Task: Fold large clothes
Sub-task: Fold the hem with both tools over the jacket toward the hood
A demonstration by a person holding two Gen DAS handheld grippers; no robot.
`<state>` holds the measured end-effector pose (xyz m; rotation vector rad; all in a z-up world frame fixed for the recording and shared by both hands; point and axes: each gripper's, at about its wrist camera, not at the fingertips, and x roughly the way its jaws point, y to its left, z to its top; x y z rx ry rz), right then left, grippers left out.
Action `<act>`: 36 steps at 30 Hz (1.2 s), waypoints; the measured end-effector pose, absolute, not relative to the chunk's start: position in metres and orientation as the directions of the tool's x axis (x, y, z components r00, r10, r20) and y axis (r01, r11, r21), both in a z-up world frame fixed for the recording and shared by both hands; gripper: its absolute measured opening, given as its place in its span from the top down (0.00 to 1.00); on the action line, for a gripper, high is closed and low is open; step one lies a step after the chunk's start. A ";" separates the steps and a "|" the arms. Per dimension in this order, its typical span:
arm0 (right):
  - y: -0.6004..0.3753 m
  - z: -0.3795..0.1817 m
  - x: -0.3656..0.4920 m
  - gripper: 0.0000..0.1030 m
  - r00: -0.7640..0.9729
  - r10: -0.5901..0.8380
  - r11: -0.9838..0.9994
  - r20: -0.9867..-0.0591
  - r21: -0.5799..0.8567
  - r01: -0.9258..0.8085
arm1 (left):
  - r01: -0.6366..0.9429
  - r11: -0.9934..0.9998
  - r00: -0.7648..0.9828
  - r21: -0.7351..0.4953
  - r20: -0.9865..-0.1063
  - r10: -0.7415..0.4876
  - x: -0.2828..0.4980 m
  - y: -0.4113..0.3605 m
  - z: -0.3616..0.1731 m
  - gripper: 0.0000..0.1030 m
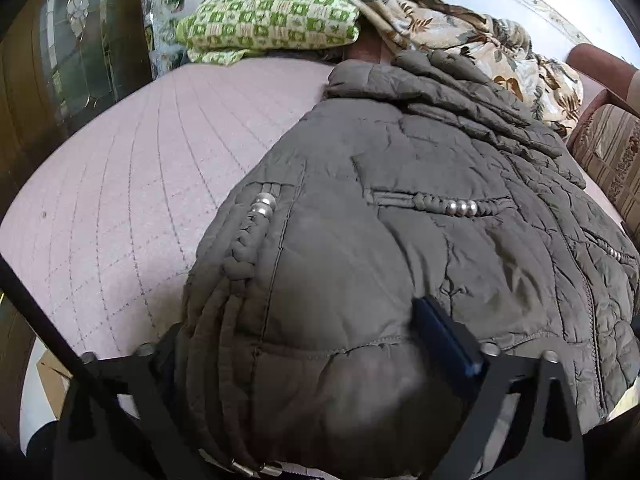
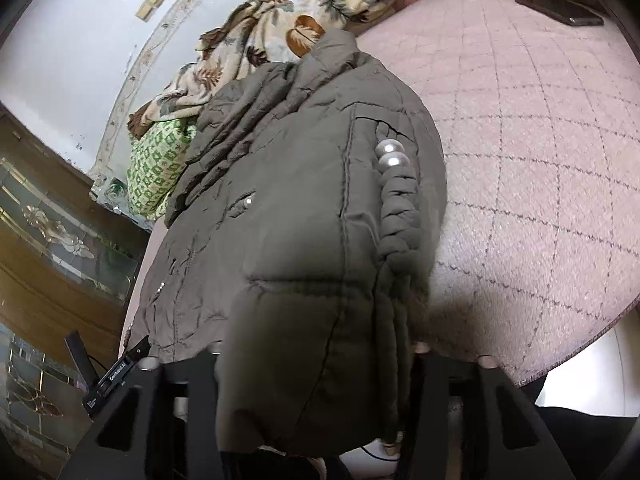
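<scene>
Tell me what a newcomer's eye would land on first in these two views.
A puffy grey-brown quilted jacket fills both views, spread on a pink quilted bed cover, its hem bunched between each claw. Pearl-like beads on braided trim catch the light. Beyond its collar lie a green checked blanket and a leaf-print blanket.

The jacket point(image 1: 400, 220) bulges over the left gripper point(image 1: 320, 364), burying its left finger. Its hem runs off the bottom edge, blurred.

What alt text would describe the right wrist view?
A grey-brown quilted puffer jacket with braided trim and pearl beads fills the right gripper, its jaws closed on it, above a pink quilted bedspread.
</scene>
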<state>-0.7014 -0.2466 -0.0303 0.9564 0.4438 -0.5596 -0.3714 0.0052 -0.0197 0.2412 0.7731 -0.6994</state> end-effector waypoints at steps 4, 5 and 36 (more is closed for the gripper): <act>-0.232 -0.014 -0.691 0.72 0.735 -0.325 0.548 -0.595 0.515 0.659 | 0.677 0.736 0.549 0.002 -0.668 -0.503 -0.383 0.005 -0.012 0.45; -0.227 -0.009 -0.688 0.72 0.724 -0.350 0.572 -0.595 0.476 0.668 | 0.679 0.734 0.565 0.022 -0.654 -0.503 -0.386 0.005 -0.009 0.56; -0.193 0.091 -0.698 0.75 0.766 -0.468 0.711 -0.442 0.327 0.623 | 0.717 0.697 0.631 0.008 -0.434 -0.644 -0.390 0.029 0.079 0.77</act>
